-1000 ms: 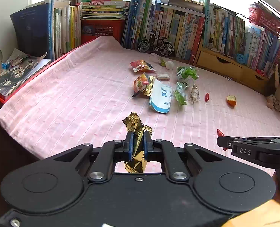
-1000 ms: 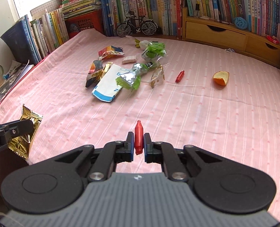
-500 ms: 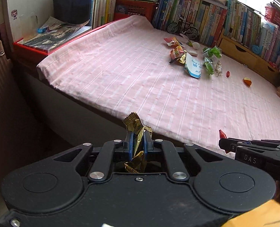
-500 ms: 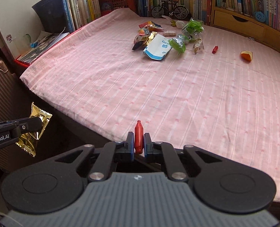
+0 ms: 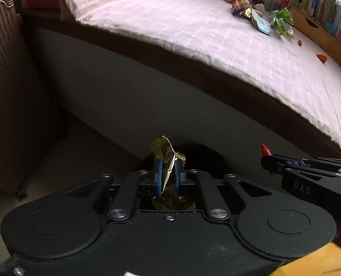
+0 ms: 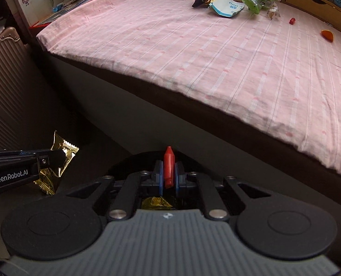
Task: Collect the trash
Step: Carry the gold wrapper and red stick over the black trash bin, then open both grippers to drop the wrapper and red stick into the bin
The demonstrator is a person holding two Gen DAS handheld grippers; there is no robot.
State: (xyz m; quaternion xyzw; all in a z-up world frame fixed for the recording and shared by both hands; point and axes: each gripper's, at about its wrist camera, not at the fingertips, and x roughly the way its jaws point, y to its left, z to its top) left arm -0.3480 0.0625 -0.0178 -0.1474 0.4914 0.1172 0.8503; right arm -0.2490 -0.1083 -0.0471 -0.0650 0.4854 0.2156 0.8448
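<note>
Both grippers hang below the bed's near edge [image 6: 147, 85], over open floor. Left gripper [image 5: 168, 172] clamps a gold wrapper [image 5: 164, 151]; right gripper [image 6: 169, 172] clamps a red wrapper [image 6: 169, 165] upright.

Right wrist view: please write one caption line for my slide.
Right gripper pinching a red wrapper below the bed edge, left gripper holding a gold wrapper.

Both wrist views low, bedside — sharing the bed [image 5: 216, 30].
</note>
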